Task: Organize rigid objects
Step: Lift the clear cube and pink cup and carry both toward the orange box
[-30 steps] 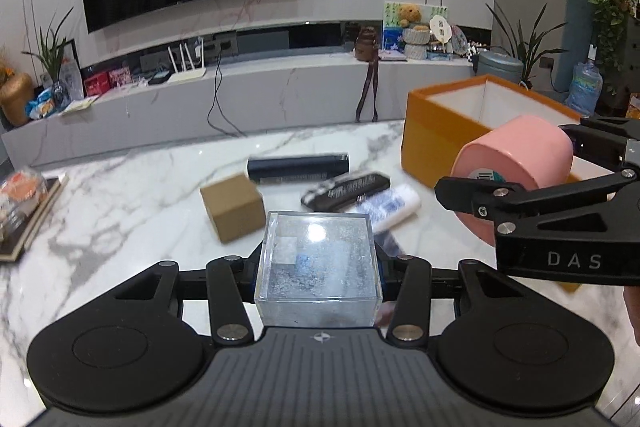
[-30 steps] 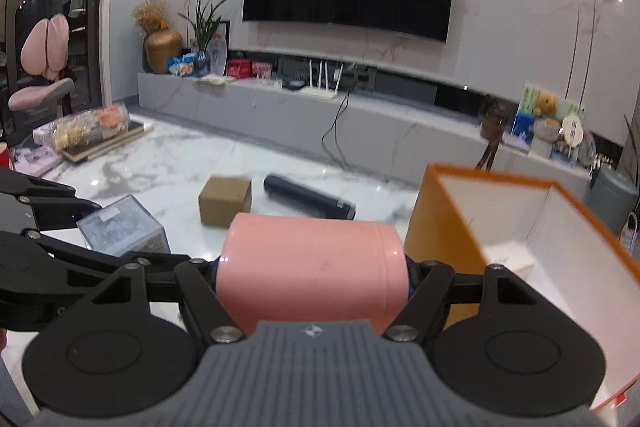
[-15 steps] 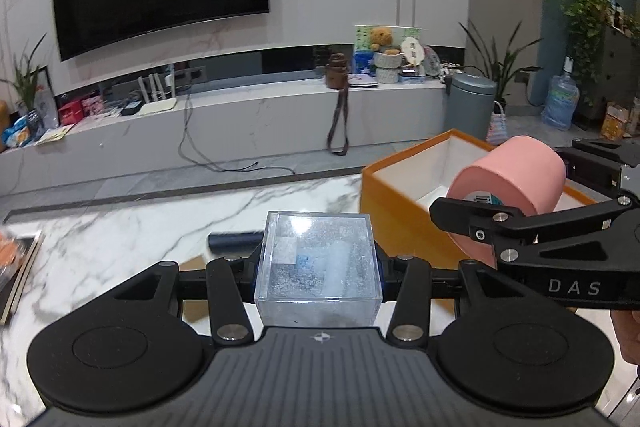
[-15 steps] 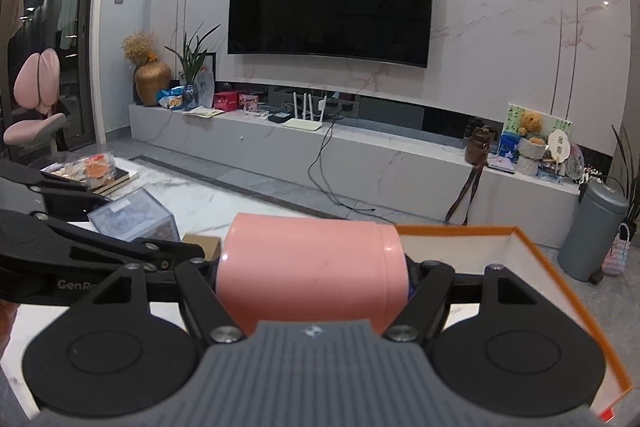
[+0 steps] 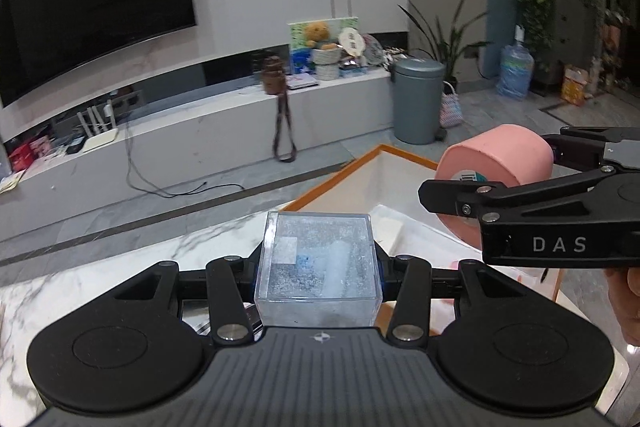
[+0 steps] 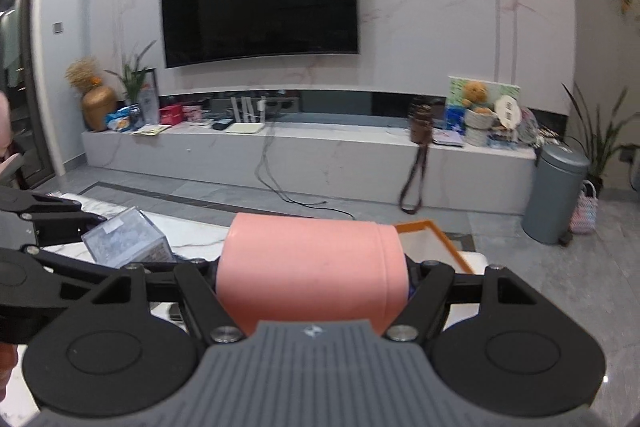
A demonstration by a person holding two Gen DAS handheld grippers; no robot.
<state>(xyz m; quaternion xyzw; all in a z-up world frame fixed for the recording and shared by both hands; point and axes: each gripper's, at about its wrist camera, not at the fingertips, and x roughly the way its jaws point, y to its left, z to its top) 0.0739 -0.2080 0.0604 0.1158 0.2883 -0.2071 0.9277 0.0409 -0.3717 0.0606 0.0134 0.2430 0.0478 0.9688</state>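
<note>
Both loads carried up off table since a second ago, left gripper [image 5: 318, 263] clamping clear cube [image 5: 318, 259] lower center, right gripper [image 6: 312, 279] clamping pink cylinder [image 6: 310, 271] over orange box [image 5: 384, 183] right of center, drop-in likely next.

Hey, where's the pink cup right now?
The pink cup is clamped sideways in the right gripper, at the right of the left wrist view, raised over the orange box.
</note>
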